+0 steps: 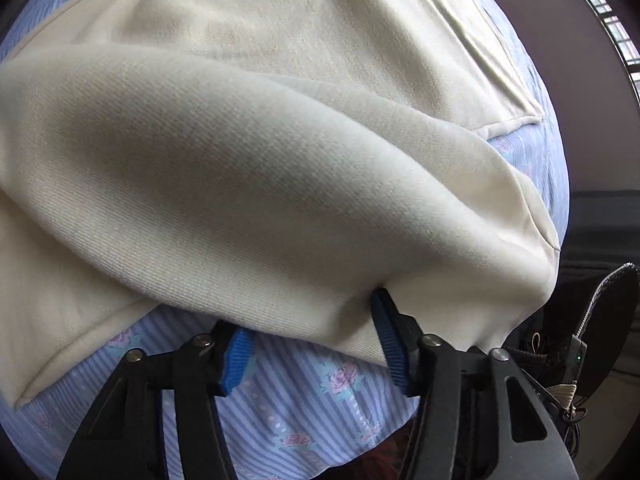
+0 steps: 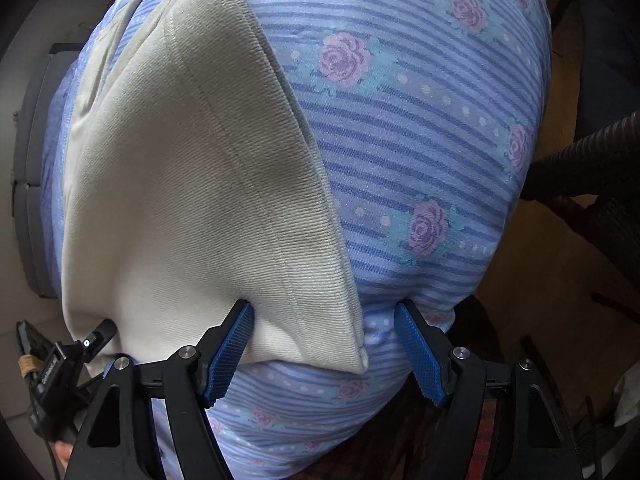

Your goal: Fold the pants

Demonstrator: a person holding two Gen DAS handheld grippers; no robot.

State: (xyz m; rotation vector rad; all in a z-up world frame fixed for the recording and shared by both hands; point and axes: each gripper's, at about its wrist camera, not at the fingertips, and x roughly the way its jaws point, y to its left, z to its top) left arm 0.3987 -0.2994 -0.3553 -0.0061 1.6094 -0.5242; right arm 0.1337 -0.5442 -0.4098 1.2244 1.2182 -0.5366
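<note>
Left claw (image 1: pixel 316 344) spread, cream pants (image 1: pixel 256 168) edge between pads, grip unclear. Right claw (image 2: pixel 324 356) spread over hem corner.

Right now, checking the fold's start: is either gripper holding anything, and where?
Nothing: left gripper and right gripper straddle the pants edge, pads not clamped.

A blue striped sheet (image 2: pixel 420 140) printed with pink roses and white dots covered the bed under soft daylight. A barred window (image 1: pixel 612 20) showed at the left view's upper right above a pale wall (image 1: pixel 580 80). Wooden floor (image 2: pixel 540 280) and dark wicker furniture (image 2: pixel 608 208) lay right of the bed, a grey panel (image 2: pixel 36 160) to its left
</note>
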